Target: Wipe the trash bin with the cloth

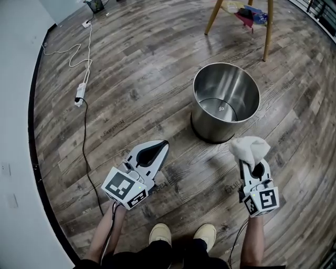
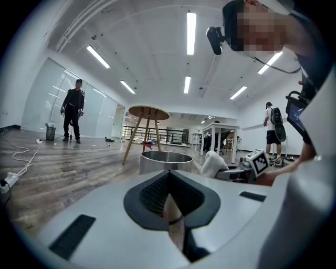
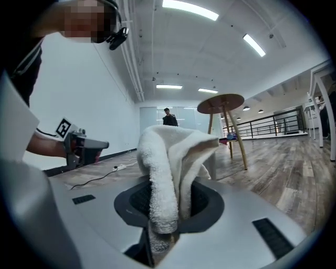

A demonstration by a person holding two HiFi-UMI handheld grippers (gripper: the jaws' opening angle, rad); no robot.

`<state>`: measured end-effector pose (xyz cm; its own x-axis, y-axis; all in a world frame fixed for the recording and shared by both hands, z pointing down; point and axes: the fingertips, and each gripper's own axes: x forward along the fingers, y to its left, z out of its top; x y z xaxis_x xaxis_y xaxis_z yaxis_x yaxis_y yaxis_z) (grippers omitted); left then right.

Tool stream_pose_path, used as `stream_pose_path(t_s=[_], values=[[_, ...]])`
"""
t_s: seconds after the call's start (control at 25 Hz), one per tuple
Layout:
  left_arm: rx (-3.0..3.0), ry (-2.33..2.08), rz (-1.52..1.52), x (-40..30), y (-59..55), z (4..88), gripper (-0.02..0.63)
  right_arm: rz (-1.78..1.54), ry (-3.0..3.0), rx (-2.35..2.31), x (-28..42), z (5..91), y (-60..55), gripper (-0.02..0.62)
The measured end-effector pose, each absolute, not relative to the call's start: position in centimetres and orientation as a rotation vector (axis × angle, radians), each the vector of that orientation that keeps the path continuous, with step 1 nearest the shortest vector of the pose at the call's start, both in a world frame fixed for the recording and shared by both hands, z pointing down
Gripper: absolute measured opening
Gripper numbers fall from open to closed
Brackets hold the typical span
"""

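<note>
A round stainless-steel trash bin (image 1: 226, 102) stands upright and empty on the wood floor; its rim (image 2: 167, 156) shows ahead in the left gripper view. My right gripper (image 1: 256, 169) is shut on a white terry cloth (image 1: 250, 148), held just in front of the bin's near right side. In the right gripper view the cloth (image 3: 170, 173) bulges up out of the jaws and hides most of the bin. My left gripper (image 1: 161, 144) hangs to the bin's left, a short way off, shut with nothing in it (image 2: 169, 207).
A wooden three-legged table (image 1: 241, 16) stands behind the bin with coloured items under it. A white cable and power strip (image 1: 80, 94) run along the floor at left beside the white wall. My shoes (image 1: 181, 234) are below. A person in black (image 2: 72, 109) stands far off.
</note>
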<state>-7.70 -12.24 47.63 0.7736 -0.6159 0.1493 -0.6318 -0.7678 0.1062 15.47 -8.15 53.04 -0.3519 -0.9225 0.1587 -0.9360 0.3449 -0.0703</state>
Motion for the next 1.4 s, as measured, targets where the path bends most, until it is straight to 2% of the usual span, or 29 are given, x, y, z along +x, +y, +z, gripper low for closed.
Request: stream_pose_path(t_s=[0.32, 0.64, 1.0, 1.4], values=[[2.798, -1.011, 0.148, -8.1, -11.9, 47.9, 0.000, 0.199, -2.647, 1.415, 5.0, 55.3, -7.2, 0.084], [2.768, -1.054, 0.139, -9.5, -11.9, 48.0, 0.000, 0.240, -2.618, 1.332, 2.3, 57.4, -11.8, 0.084], [2.790, -1.047, 0.164, -9.1, -11.7, 47.7, 0.000, 0.272, -2.513, 1.408, 3.9, 59.1, -16.5, 0.084], [2.787, -1.052, 0.158, -9.4, -11.9, 47.7, 0.000, 0.271, -2.448, 1.560, 11.9, 59.1, -14.6, 0.084]])
